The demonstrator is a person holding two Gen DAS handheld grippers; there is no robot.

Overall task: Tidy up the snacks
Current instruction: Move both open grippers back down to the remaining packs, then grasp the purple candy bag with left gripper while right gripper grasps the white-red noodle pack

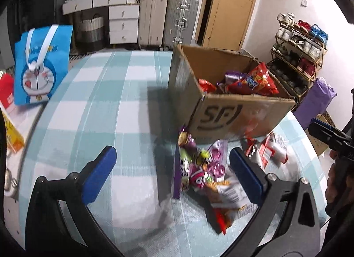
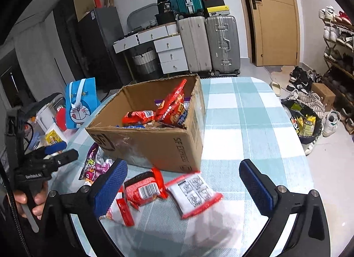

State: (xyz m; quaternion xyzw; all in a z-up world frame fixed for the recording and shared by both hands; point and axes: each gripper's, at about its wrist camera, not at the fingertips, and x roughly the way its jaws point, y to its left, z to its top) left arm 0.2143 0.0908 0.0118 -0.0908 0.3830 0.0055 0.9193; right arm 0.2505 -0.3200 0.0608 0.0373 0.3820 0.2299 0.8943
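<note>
Right now both of my grippers hang over the near edge of the desk [image 2: 254, 111] with nothing in them: the left gripper [image 1: 172, 168] has its jaws spread wide above the purple candy bag [image 1: 199, 168], and the right gripper [image 2: 183, 181] has its jaws just as wide above the red-and-white packets [image 2: 168, 190] lying just in front of the cardboard box [image 2: 154, 142]. These snacks look to me like light, crinkly foil pouches, soft, puffy and probably slippery, so I would pinch a flat sealed end or across the middle, gently, since whatever is inside may crush. The box already holds several red bags [image 1: 252, 80] and sits toward the middle of the desk. I can read "SF" in a logo on one box face and "SF EXPRESS" down another; the packet print shows a barcode and table, too blurred to read. A blue Doraemon bag [image 1: 39, 64] stands at the far left edge.
</note>
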